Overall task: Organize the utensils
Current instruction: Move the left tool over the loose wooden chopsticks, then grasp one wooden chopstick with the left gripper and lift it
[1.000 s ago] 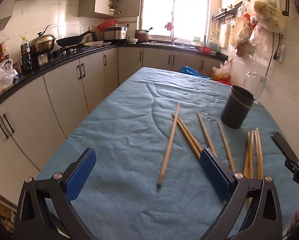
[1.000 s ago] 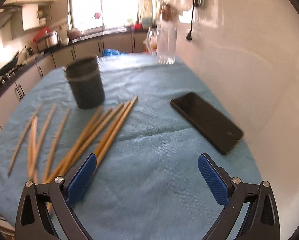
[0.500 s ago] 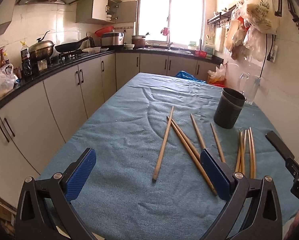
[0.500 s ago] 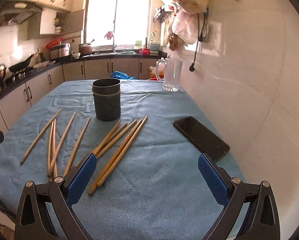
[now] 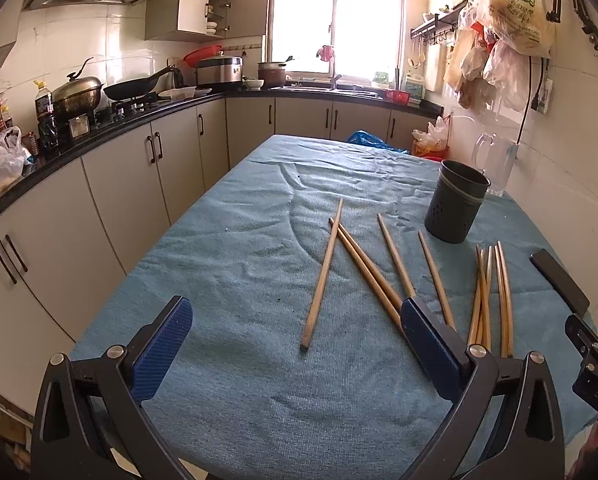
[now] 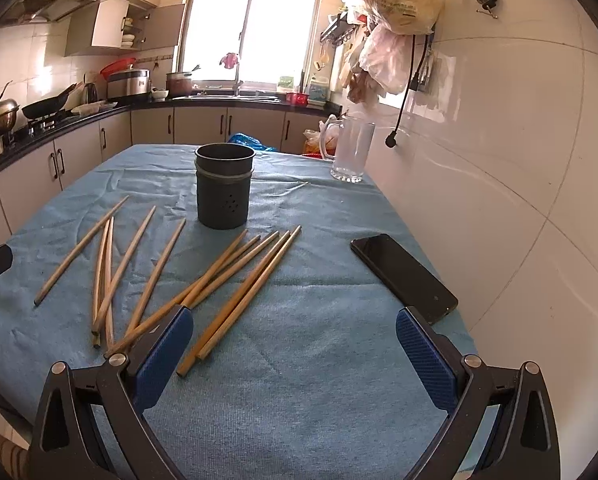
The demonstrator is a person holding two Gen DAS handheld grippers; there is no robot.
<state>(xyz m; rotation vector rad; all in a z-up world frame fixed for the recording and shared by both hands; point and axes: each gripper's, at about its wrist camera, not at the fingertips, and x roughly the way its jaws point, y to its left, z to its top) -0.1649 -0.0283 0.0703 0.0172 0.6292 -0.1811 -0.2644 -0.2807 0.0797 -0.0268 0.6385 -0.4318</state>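
A black phone (image 6: 403,276) lies flat on the blue cloth (image 6: 311,380), just ahead of the right tongs' right-hand tip and close to the tiled wall (image 6: 499,160). Farther ahead on that side, a clear glass pitcher (image 6: 351,148) stands upright at the cloth's edge. Plastic bags (image 6: 395,4) hang high above it. Off to the left of the left tongs, a wok (image 5: 135,88) and a lidded pot (image 5: 77,94) sit on the dark counter (image 5: 99,136); a window (image 5: 335,20) glows straight ahead.
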